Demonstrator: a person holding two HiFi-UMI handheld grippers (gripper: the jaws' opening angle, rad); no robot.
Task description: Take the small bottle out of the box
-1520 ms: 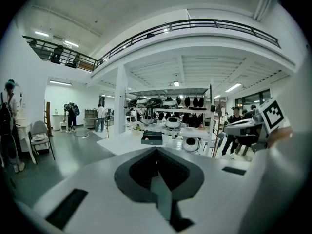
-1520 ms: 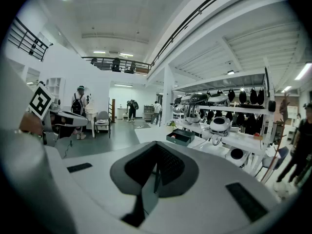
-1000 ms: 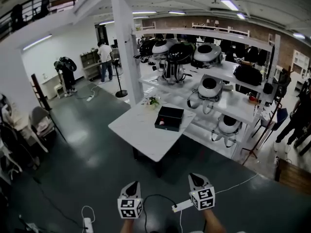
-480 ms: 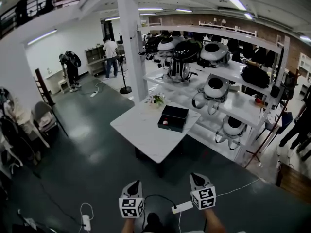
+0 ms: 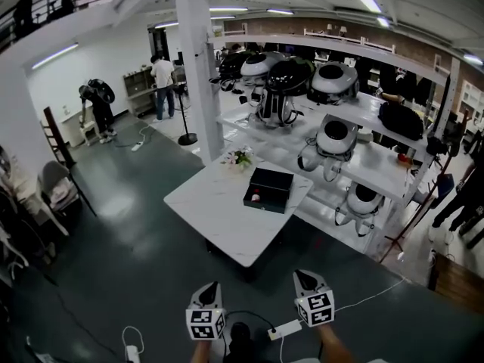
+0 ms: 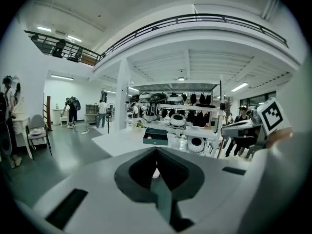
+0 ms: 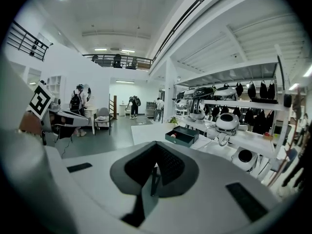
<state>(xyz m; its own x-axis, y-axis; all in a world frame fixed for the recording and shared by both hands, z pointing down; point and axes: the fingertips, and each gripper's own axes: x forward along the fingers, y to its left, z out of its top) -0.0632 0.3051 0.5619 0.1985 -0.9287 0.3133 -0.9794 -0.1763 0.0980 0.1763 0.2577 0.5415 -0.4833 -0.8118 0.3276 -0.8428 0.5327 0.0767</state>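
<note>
Small bottle: a tiny pale item with a reddish top [image 5: 255, 197], lying inside the box in its near left part; it is too small to tell more. It also shows as a red speck in the left gripper view [image 6: 149, 137] and the right gripper view [image 7: 173, 135].
Box: a shallow black rectangular box [image 5: 272, 181], open on top, resting on the far right part of the table, close to the edge that faces the shelves.
Table: a white rectangular tabletop [image 5: 215, 210], set at an angle on the dark grey floor [image 5: 128, 240]; apart from the box and flowers its top is bare.
Flowers: a small bunch of pale flowers [image 5: 239, 158] at the table's far corner, left of the box and apart from it.
Left gripper: white with a marker cube [image 5: 209, 287], held low at the near edge over the floor, well apart from the table; its dark pads [image 6: 168, 167] are clenched together with nothing between them.
Right gripper: same build [image 5: 305, 280], just right of the left one and level with it; jaws clenched, empty.
Floor near the grippers: a white power strip [image 5: 285, 329] on a dark cable.
Surroundings: white shelving with rounded black-and-white shells [image 5: 333, 138] right of the table; a white pillar [image 5: 198, 66] beyond it; two people [image 5: 162, 85] standing at the far left.
</note>
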